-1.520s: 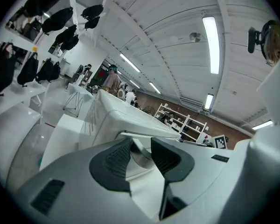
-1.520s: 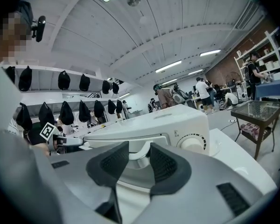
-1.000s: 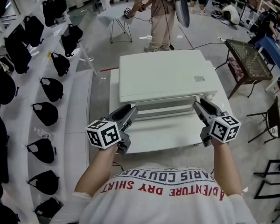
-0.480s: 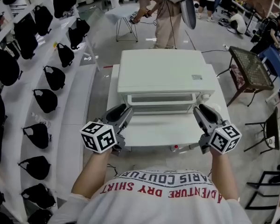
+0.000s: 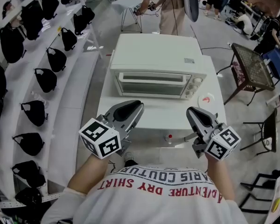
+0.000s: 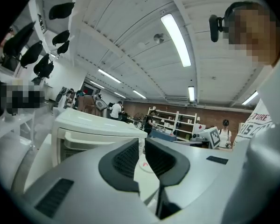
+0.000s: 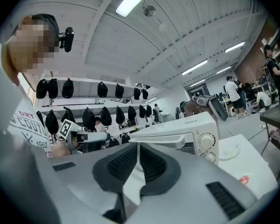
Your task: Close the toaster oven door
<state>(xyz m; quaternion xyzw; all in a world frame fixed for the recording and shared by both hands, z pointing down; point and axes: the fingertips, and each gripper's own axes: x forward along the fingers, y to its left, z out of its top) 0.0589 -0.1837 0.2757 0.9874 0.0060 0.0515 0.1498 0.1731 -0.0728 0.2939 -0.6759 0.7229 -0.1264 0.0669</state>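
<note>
The white toaster oven (image 5: 154,59) stands at the back of the white table (image 5: 158,120), its glass door (image 5: 151,84) up and flush against the front, knobs at the right. Both grippers hang near the table's front edge, well short of the oven and touching nothing. My left gripper (image 5: 133,107) is closing; a narrow gap remains between its pads (image 6: 126,157), with nothing in it. My right gripper (image 5: 193,113) is shut and holds nothing, its pads (image 7: 151,162) almost meeting. The oven (image 6: 93,129) shows beyond the left jaws, and the oven (image 7: 186,132) also beyond the right ones.
Shelves of black bags (image 5: 46,78) line the left side. A wire-mesh side table (image 5: 252,62) and a black chair (image 5: 270,125) stand to the right. A person (image 5: 172,8) stands behind the table. A small red item (image 5: 169,136) and a clear round dish (image 5: 206,98) lie on the table.
The oven door, lying open and flat a second ago, now stands shut. Both grippers have drawn back from it toward me, and their jaws have narrowed.
</note>
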